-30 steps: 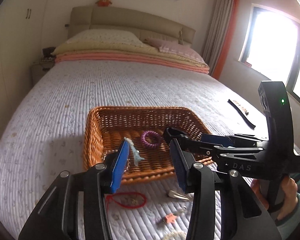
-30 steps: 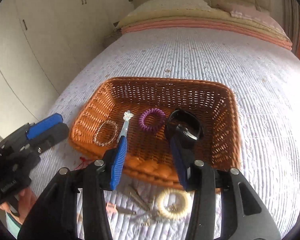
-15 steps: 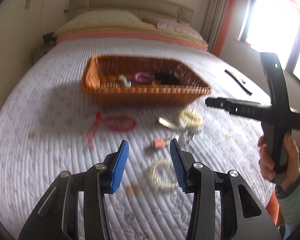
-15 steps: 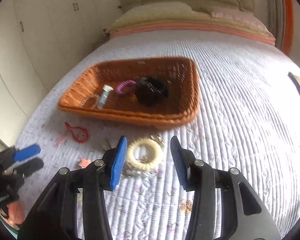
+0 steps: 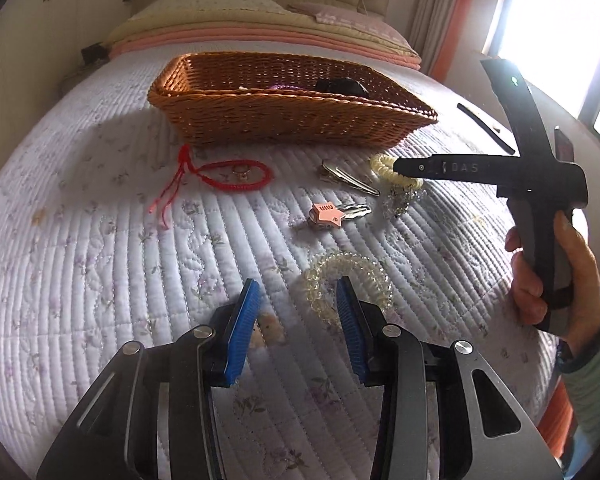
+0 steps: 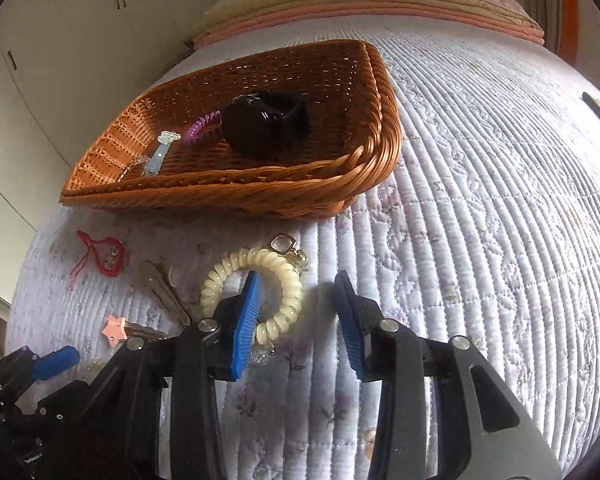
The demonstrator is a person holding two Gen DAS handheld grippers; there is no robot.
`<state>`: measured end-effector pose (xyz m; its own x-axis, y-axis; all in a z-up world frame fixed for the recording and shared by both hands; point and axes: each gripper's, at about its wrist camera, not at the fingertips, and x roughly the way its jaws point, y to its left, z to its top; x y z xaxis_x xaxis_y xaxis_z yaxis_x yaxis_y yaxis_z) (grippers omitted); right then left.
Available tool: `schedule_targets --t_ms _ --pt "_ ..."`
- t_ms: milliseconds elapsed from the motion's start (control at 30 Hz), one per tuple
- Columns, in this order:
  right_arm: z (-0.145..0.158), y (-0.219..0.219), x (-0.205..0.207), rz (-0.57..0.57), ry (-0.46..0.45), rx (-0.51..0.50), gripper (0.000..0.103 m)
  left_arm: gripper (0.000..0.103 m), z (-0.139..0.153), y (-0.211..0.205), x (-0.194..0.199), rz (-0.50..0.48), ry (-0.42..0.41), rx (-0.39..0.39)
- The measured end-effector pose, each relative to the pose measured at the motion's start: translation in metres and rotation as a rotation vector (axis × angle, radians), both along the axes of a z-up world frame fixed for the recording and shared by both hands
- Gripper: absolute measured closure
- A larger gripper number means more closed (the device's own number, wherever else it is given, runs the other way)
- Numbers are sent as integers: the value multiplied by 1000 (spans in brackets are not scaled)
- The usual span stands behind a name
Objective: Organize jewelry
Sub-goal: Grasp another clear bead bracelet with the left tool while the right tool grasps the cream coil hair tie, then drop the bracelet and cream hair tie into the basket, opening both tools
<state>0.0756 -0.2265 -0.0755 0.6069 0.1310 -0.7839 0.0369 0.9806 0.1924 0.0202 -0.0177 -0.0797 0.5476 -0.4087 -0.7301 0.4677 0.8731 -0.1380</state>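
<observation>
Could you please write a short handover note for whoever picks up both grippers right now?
Left gripper: jaws closing around the near side of the clear coil bracelet on the bedspread; not yet gripped.
Right gripper: jaws closing, one finger inside the cream coil bracelet, its right side between the pads; not yet gripped.
Done: the wicker basket holds a black band, a purple coil tie, a silver clip and a beaded bracelet.
Left on the bed: both coil bracelets, red cord bracelet, metal hair clip, pink star clip.
</observation>
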Motion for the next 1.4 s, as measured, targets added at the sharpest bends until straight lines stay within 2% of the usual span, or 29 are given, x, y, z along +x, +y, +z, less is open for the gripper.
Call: schedule_targets --t_ms 133,167,300,500,533,800,1100,1233,1400 --pt "-1 14 -4 16 -17 -80 88 66 0 -11 -7 2 -43 69" --pt "-1 16 -6 26 -20 -86 88 67 1 -12 -8 1 -46 73" --pt "0 23 -20 46 -38 -125 92 88 2 -11 -13 -31 -41 51" --pt "1 24 -39 67 -61 -110 92 92 2 -13 -19 -39 -45 59" --pt "2 24 -41 66 -65 -103 93 95 2 -13 -19 -39 -44 56" --pt "12 5 -62 55 -126 -41 93 96 8 -6 -20 -17 -50 7" --pt "23 -1 -74 80 -195 8 93 96 23 10 -22 24 -75 -113" --pt "39 6 -88 127 -281 25 93 96 36 12 -20 32 -111 -144" --pt "74 14 -90 147 -354 33 93 96 71 15 -6 55 -190 -185"
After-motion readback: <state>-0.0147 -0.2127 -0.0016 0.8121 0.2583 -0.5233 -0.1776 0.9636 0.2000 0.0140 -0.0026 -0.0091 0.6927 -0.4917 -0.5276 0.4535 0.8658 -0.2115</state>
